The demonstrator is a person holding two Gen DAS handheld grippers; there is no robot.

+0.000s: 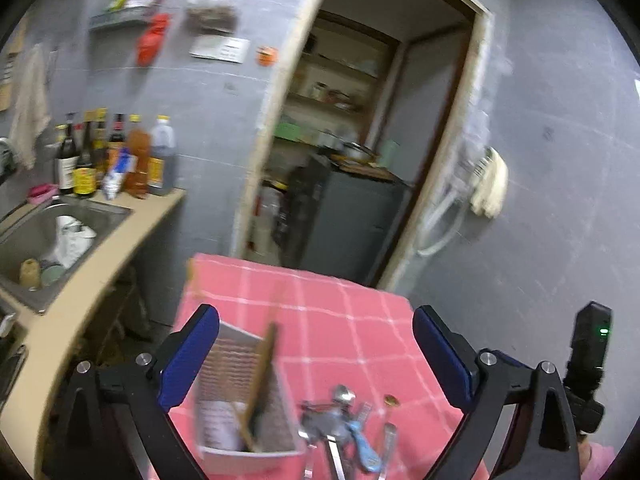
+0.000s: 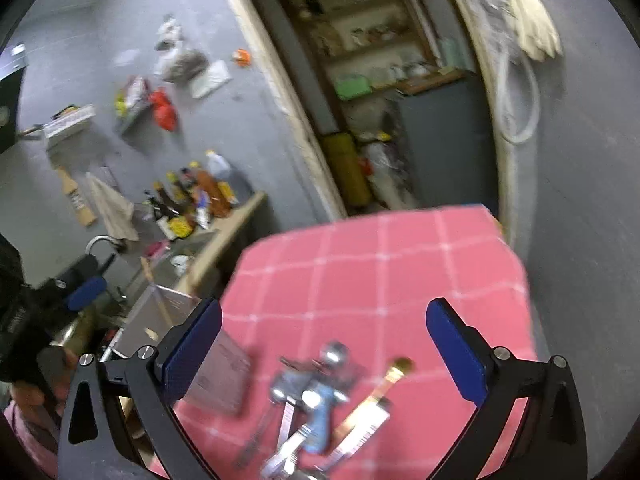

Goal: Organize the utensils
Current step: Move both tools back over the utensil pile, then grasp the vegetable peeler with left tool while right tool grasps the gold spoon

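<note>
Grey-walled kitchen, open pantry doorway behind, small table under a pink checked cloth (image 1: 340, 320) in front. Utensils (image 1: 344, 420) lie in a loose pile near the table's near edge, roughly mid-width: metal spoons, a blue-handled piece (image 2: 320, 412), and a gold-tipped one (image 2: 396, 372) lying slightly apart on the right side of the pile. Grey divided tray (image 1: 236, 392) sits at the near-left corner, just beside the pile, with a wooden strip leaning in it. Left gripper (image 1: 316, 360) is spread wide with nothing between the pads; right gripper (image 2: 324, 356) likewise, wide and empty (both frames are motion-blurred, so fine detail of the pile is unreliable). My read: sorting has barely begun, the first pick is still ahead. To do it well, take the outlier first, since the gold-tipped piece is free of the tangle; straddle its handle across the narrow axis, close low near the cloth, and avoid pinching fabric. Left wrist view shows the tray's inside and the sink (image 1: 52, 240) on the counter; right wrist view shows the other gripper's blue pad and hand at left, plus the full handle lengths.
</note>
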